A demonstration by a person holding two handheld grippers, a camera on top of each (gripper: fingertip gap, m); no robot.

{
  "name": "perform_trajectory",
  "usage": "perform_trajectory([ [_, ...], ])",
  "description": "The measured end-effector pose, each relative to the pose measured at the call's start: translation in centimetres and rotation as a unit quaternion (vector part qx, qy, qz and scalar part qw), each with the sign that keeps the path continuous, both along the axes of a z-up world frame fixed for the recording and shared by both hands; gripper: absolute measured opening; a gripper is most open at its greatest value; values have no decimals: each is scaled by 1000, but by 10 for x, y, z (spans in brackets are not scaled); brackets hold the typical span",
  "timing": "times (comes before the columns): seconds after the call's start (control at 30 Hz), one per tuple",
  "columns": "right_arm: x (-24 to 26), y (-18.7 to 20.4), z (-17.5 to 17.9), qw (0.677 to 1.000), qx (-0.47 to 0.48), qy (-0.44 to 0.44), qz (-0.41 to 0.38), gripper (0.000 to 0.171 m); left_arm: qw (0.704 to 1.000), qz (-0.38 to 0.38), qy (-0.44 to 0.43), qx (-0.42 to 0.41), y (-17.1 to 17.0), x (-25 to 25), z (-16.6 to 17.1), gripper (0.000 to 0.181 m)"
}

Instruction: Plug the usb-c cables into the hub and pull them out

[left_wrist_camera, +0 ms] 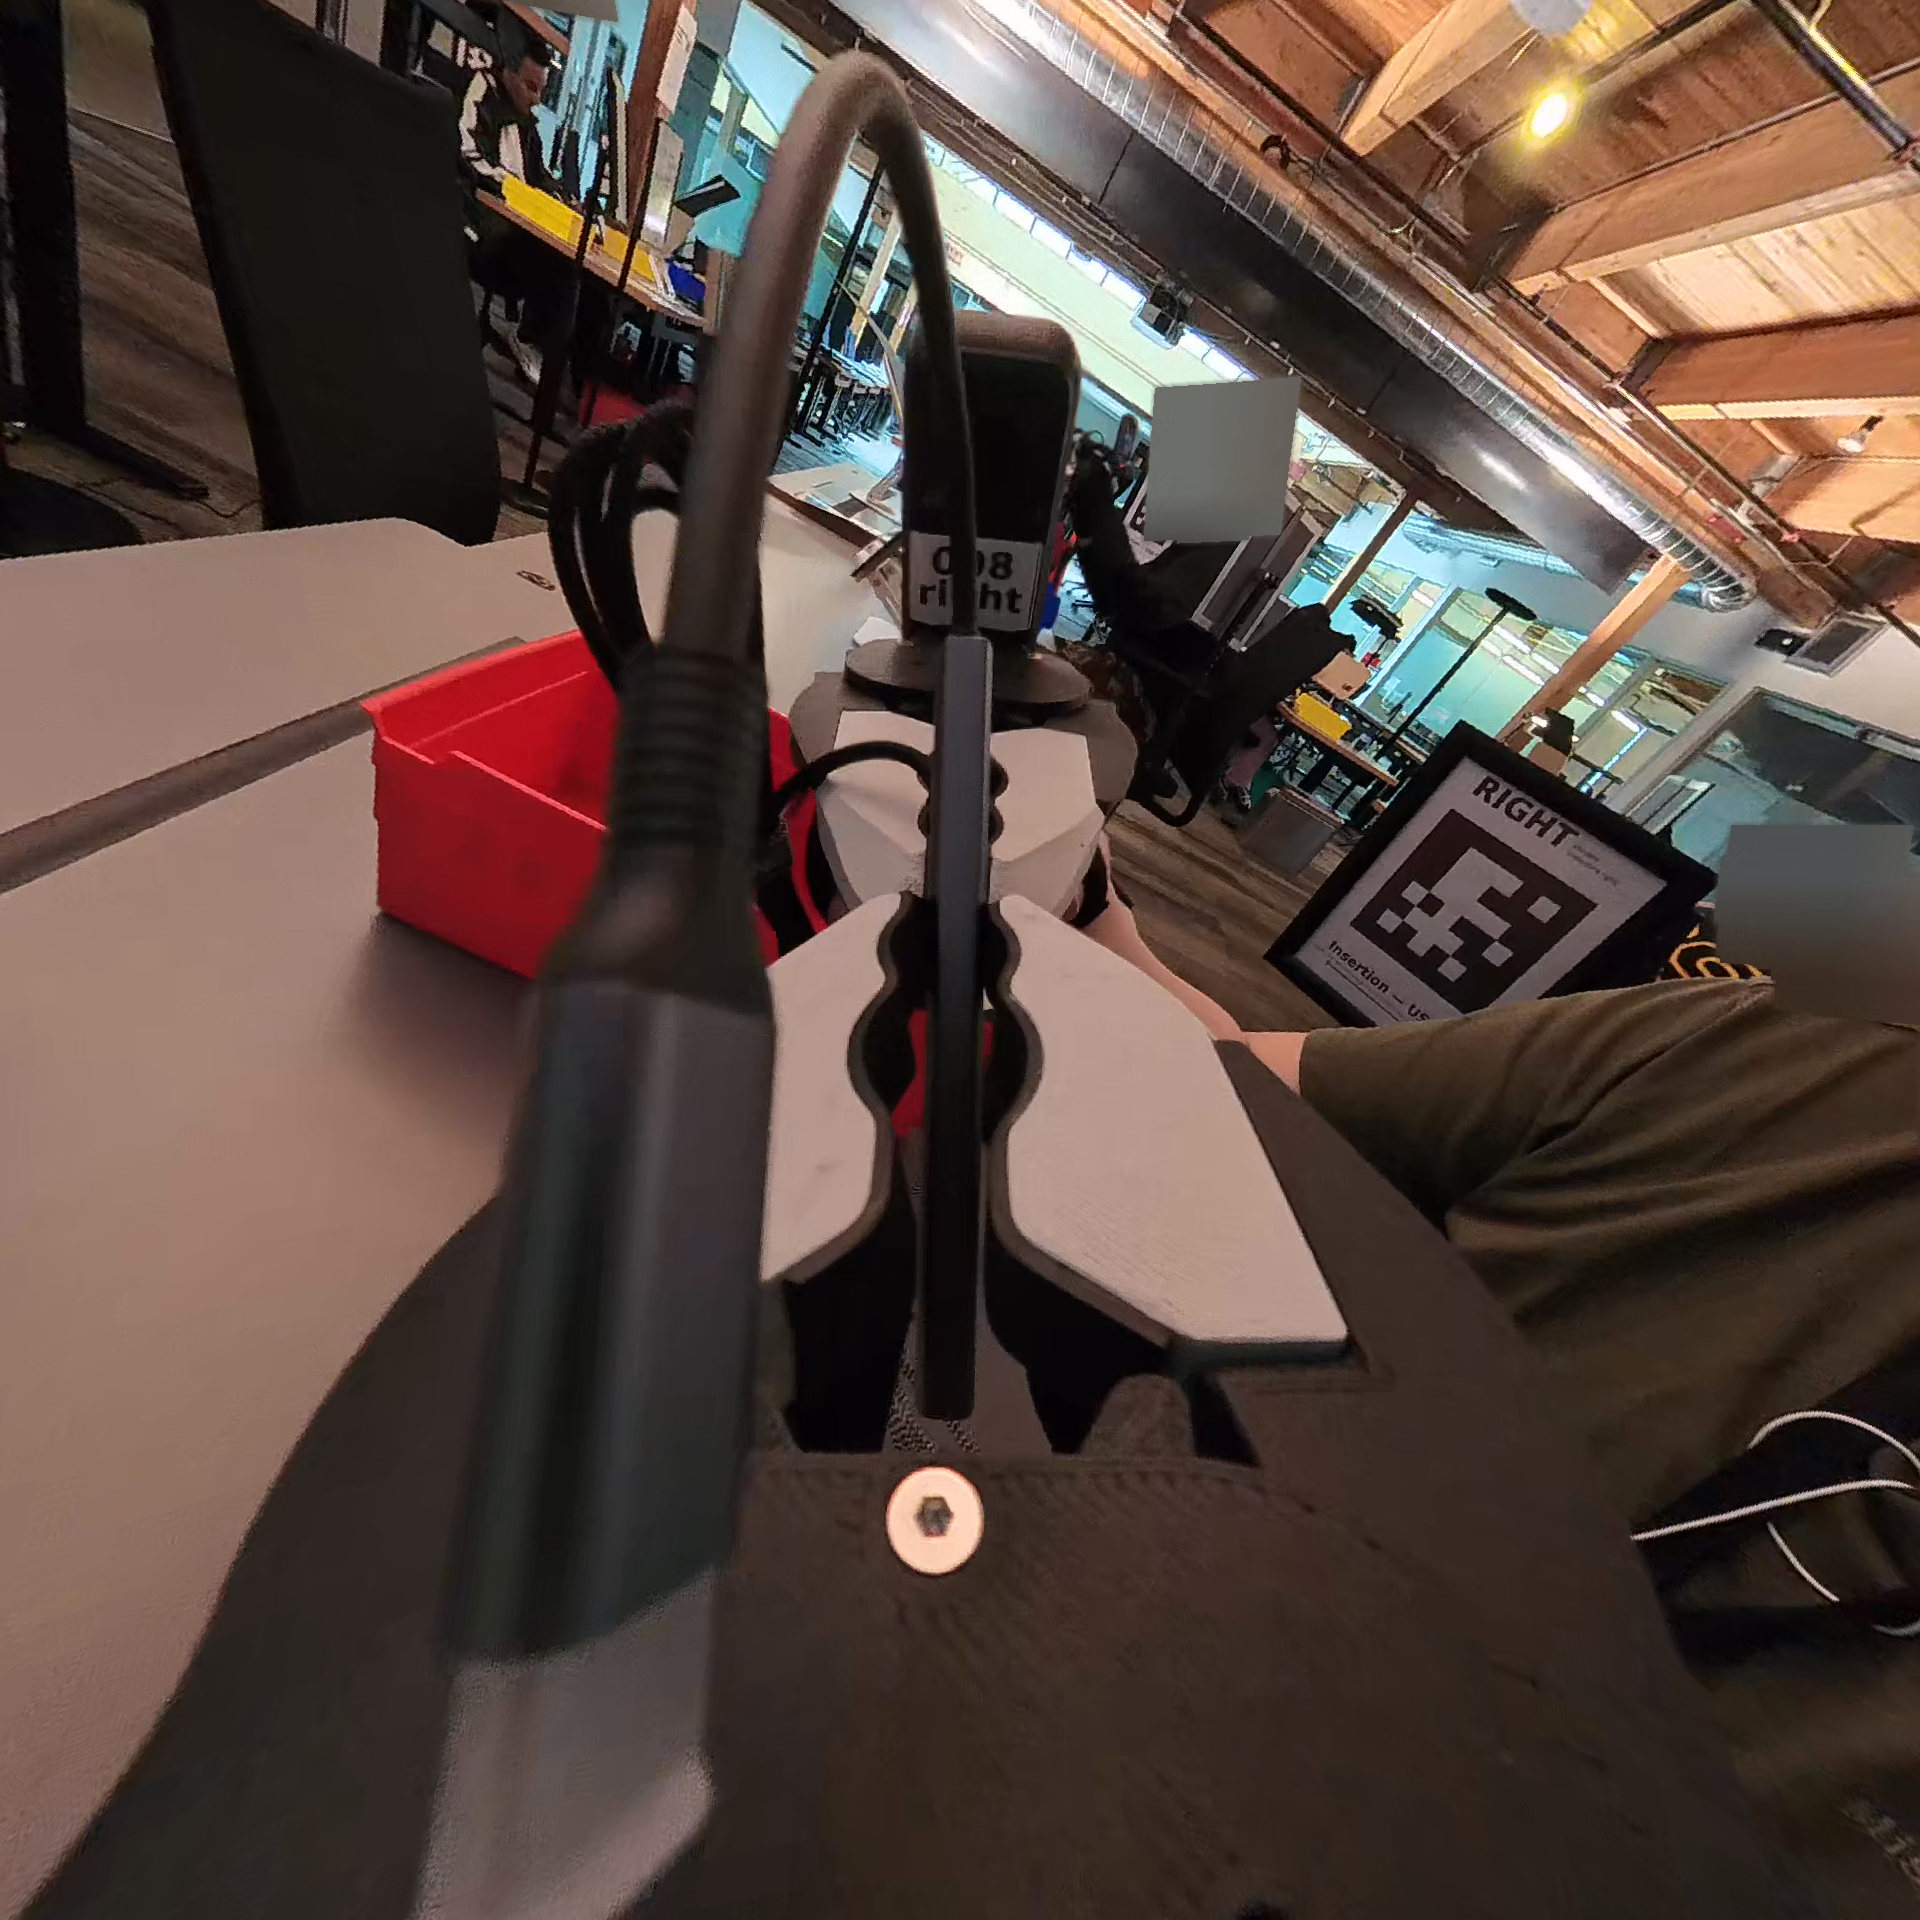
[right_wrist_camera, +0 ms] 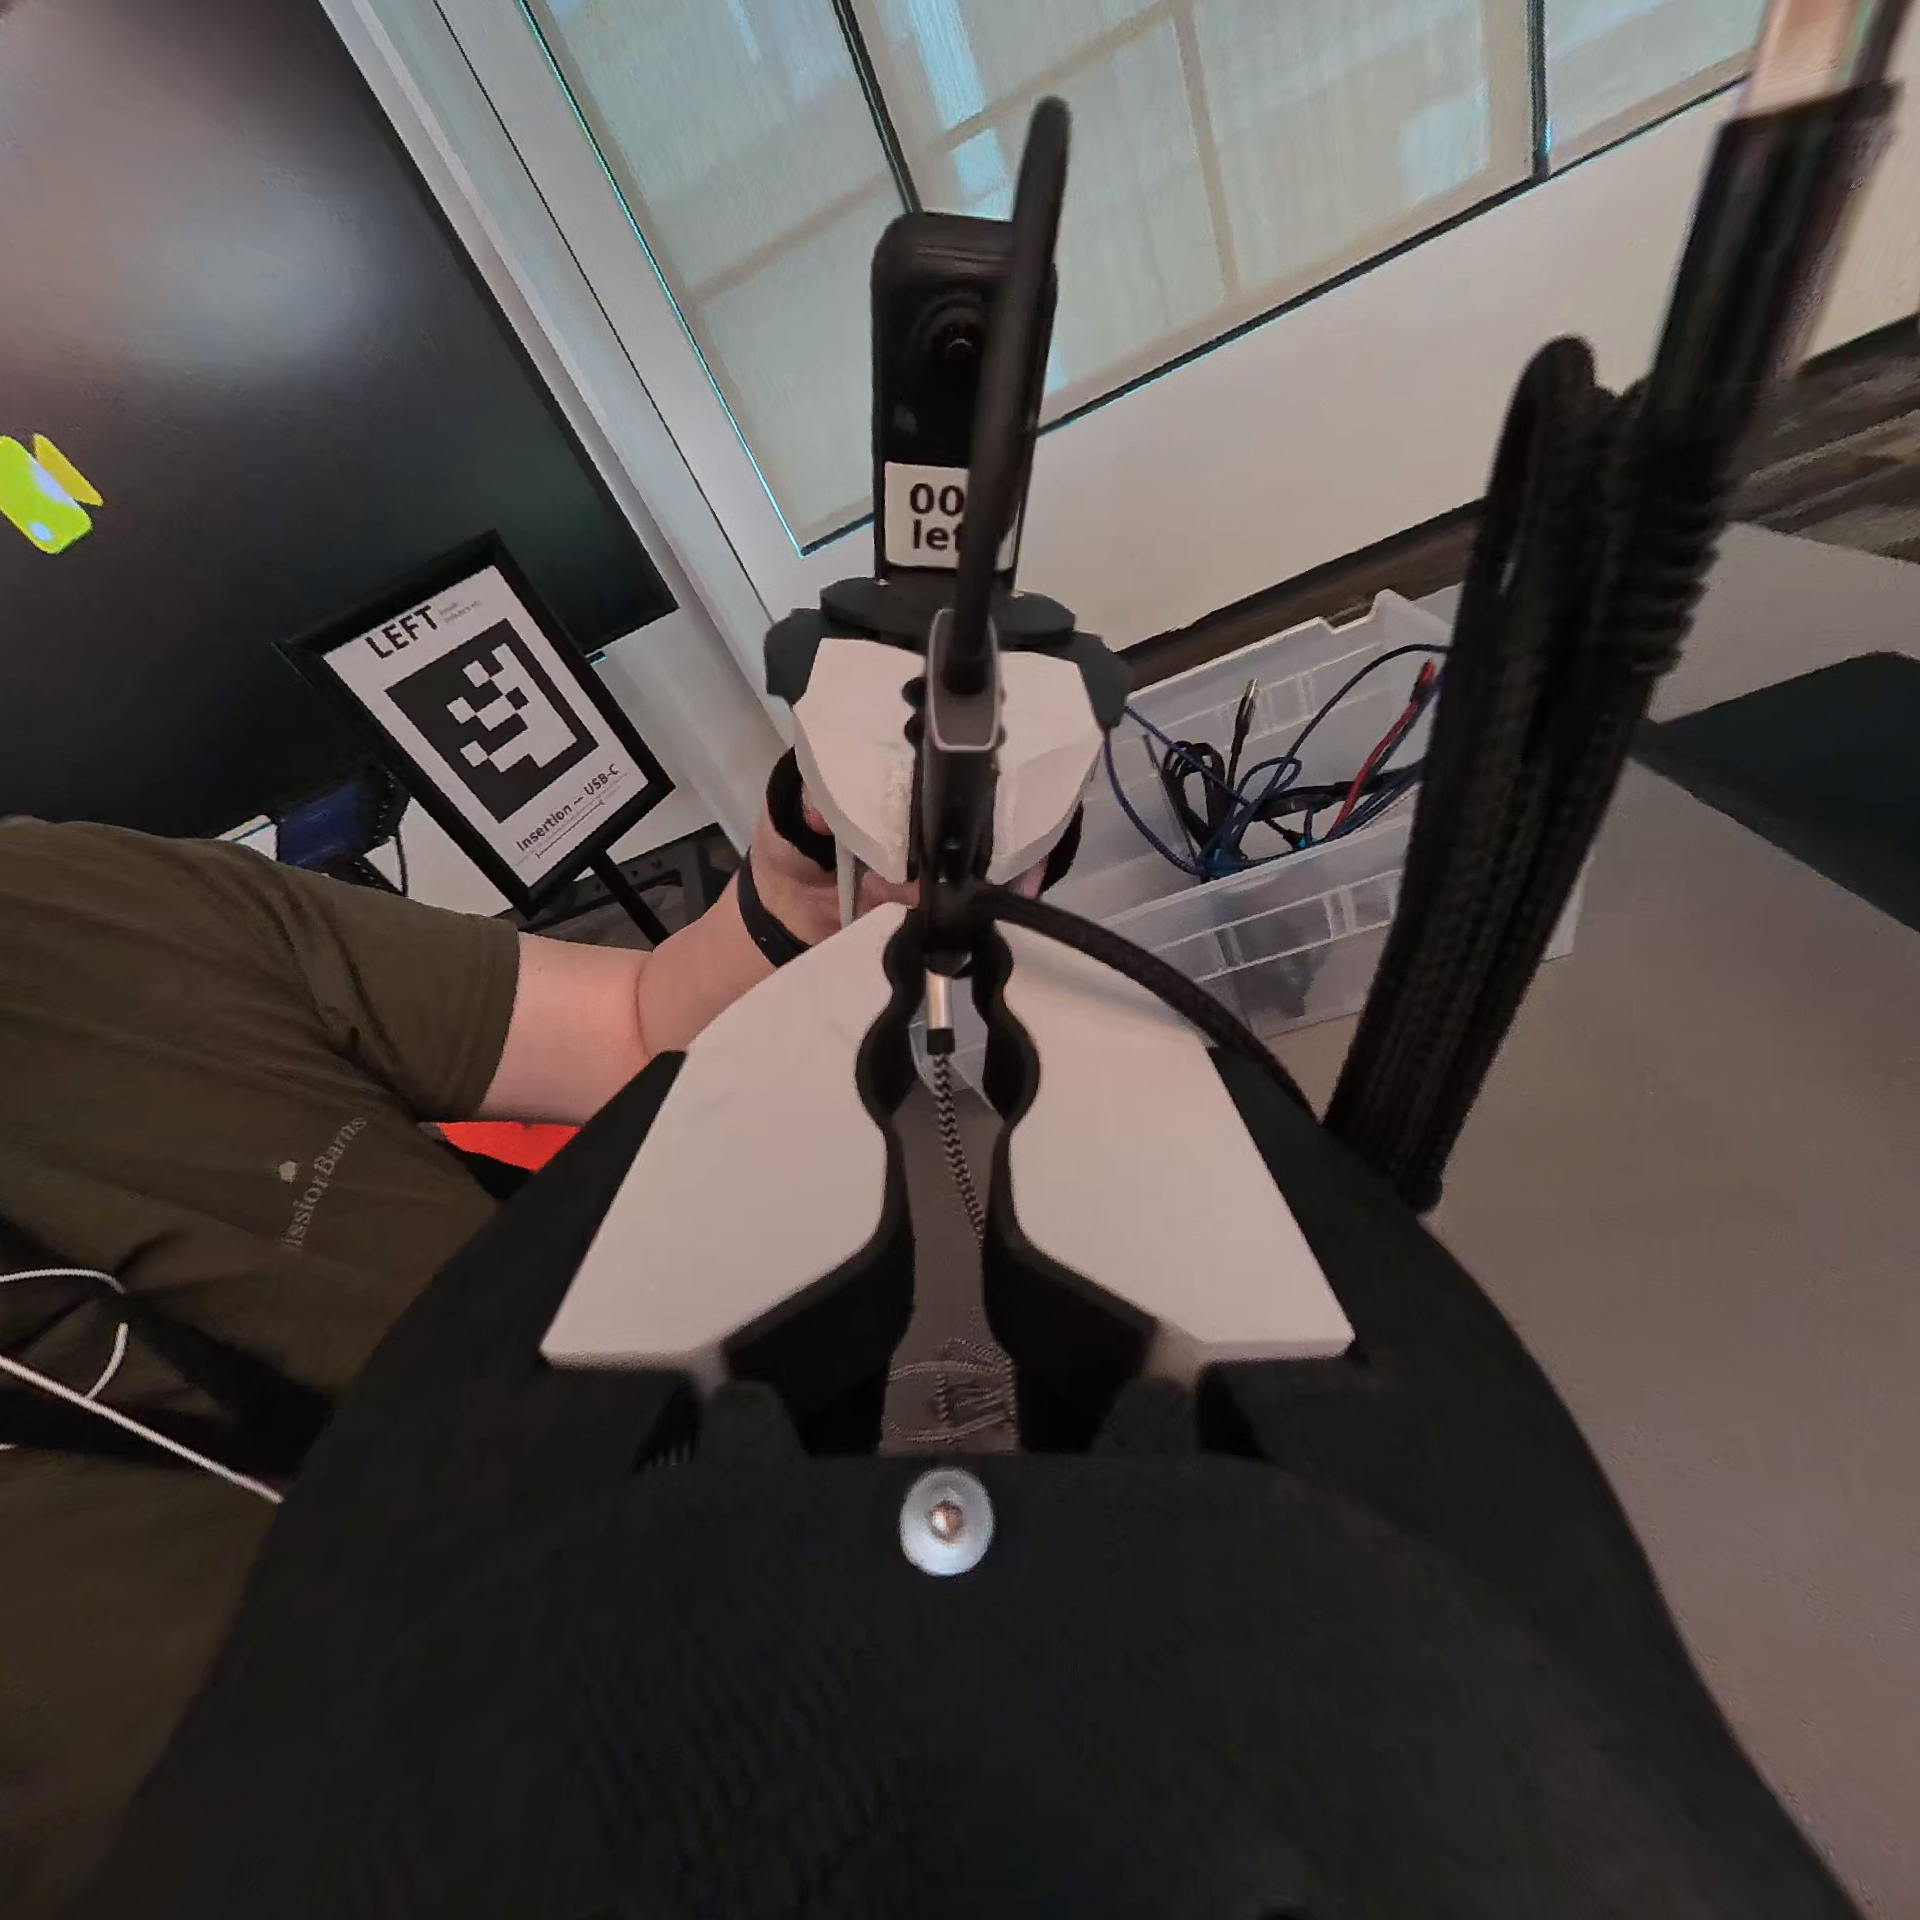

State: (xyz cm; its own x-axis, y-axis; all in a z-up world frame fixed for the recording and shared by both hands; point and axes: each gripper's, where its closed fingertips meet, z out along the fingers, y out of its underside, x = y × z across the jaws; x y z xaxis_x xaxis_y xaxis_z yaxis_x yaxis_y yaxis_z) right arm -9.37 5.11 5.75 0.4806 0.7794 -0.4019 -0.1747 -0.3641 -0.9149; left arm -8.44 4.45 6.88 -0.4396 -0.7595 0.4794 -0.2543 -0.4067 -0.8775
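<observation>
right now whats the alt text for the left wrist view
The left gripper clamps a thin dark hub edge-on, with the right gripper facing it close behind. The hub's thick black cable arches overhead to a big plug in front, beside a red bin.

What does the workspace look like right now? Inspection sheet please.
Surface: grey table, bare where it shows.
Job's things: slim dark hub held edge-on in the left gripper; its own cable arches up to a large plug hanging close to the lens.
Clutter: red bin on the table; clear bin of loose cables.
Grippers: left shut on the hub; right gripper shut on a silver USB-C plug, tip at the hub's edge.
Cables: braided lead trails from the plug; black braided bundle hangs right.
Surroundings: two framed marker signs, windows, open workshop.
</observation>
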Motion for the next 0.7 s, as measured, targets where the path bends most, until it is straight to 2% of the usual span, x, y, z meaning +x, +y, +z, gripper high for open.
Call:
perform_trajectory([
  [0.27,3,0,-2,1000,-13,-1,3,10,998,33,5,44,1,3,1,11],
  [0.7,7,-8,5,1000,0,-28,-6,9,996,51,-32,60,-2,2,17,8],
])
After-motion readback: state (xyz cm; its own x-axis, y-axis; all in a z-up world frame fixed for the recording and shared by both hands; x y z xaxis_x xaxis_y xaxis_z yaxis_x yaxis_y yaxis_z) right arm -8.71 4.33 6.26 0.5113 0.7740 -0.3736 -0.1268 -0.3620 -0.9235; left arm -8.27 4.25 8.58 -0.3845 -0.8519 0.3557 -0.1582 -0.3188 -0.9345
